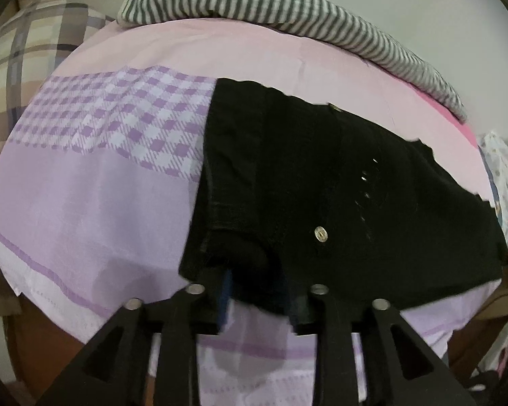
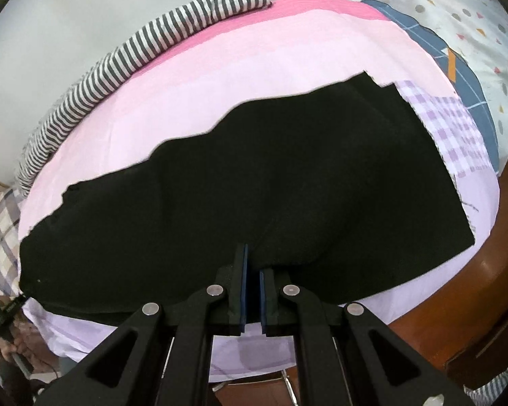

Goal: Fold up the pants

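Observation:
Black pants (image 1: 321, 169) lie flat on a pink and lilac bed sheet (image 1: 101, 203). The waist end, with a silver button (image 1: 320, 234), faces the left wrist view. My left gripper (image 1: 259, 291) hangs at the near waistband edge. Its jaws stand apart, and a fold of the black cloth sits between the blue pads (image 1: 225, 291) without being pressed. In the right wrist view the pants (image 2: 254, 186) spread wide across the sheet (image 2: 220, 94). My right gripper (image 2: 253, 264) is shut on their near edge, and the cloth bulges up around its tips.
A grey-and-white striped garment (image 1: 288, 10) lies along the far side by the wall. A plaid pillow (image 1: 20, 67) sits at one end and a dotted white duvet (image 2: 457, 17) at the other. The wooden bed frame (image 2: 457, 304) runs along the near edge.

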Demonstrator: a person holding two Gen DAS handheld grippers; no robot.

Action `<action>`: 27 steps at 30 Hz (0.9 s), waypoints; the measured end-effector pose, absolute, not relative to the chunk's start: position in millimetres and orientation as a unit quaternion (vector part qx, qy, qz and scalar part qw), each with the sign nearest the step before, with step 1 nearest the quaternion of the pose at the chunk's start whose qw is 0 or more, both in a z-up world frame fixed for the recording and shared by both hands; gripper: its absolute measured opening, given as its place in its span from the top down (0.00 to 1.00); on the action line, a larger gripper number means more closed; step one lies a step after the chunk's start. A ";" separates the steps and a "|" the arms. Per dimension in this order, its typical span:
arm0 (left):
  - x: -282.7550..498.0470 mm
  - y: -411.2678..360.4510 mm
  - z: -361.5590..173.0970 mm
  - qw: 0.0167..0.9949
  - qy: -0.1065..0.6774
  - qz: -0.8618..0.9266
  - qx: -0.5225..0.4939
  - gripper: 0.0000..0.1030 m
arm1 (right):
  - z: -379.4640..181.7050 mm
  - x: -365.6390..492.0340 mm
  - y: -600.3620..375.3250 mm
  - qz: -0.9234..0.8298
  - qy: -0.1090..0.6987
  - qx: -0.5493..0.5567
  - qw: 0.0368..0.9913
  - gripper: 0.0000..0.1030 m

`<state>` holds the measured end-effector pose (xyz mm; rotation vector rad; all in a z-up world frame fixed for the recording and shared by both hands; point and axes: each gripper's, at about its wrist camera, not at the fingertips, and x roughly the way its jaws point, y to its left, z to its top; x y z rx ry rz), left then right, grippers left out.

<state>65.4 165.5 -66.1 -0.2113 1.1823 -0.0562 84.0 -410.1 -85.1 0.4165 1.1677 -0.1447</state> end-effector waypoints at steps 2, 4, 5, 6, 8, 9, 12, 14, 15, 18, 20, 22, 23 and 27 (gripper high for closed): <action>56.0 158.1 -61.1 0.825 0.558 -0.035 -0.080 0.51 | -81.8 84.1 -410.0 -0.065 0.543 0.194 0.814 0.95; 41.4 151.2 -55.3 0.830 0.553 -0.050 -0.056 0.50 | -83.1 81.2 -411.8 -0.066 0.536 0.206 0.816 0.95; 36.5 146.6 -53.6 0.830 0.553 -0.059 -0.048 0.50 | -85.3 79.0 -412.4 -0.067 0.532 0.210 0.817 0.95; 28.6 142.0 -50.0 0.832 0.548 -0.073 -0.040 0.50 | -87.3 77.5 -413.0 -0.067 0.530 0.213 0.818 0.95; 19.0 132.1 -44.2 0.839 0.535 -0.093 -0.030 0.50 | -91.8 73.9 -415.0 -0.068 0.526 0.223 0.818 0.95; 14.6 124.7 -39.7 0.844 0.525 -0.105 -0.023 0.50 | -93.5 72.3 -416.4 -0.067 0.524 0.229 0.818 0.95; 7.7 90.4 -22.1 0.863 0.482 -0.152 -0.001 0.50 | -96.5 68.7 -421.9 -0.062 0.515 0.253 0.817 0.95; 9.0 61.2 -11.6 0.868 0.455 -0.200 0.006 0.50 | -95.4 67.8 -424.8 -0.058 0.508 0.268 0.817 0.95; 10.7 46.3 -7.8 0.869 0.442 -0.223 0.009 0.50 | -94.4 67.9 -426.0 -0.056 0.503 0.274 0.818 0.95; 18.6 -4.7 -2.4 0.864 0.414 -0.287 0.024 0.50 | -92.0 69.7 -427.5 -0.051 0.496 0.286 0.818 0.95; 25.9 -45.0 -7.2 0.852 0.410 -0.323 0.035 0.50 | -90.8 71.8 -427.7 -0.049 0.493 0.290 0.819 0.95; 30.5 -80.6 -15.4 0.839 0.411 -0.352 0.049 0.50 | -91.0 73.3 -428.8 -0.048 0.493 0.295 0.817 0.95; 33.1 -92.7 -19.9 0.834 0.414 -0.361 0.058 0.50 | -90.9 74.2 -429.3 -0.046 0.491 0.298 0.817 0.95; 32.3 -152.2 -37.9 0.806 0.418 -0.405 0.106 0.50 | -89.5 74.2 -433.2 -0.040 0.486 0.315 0.815 0.95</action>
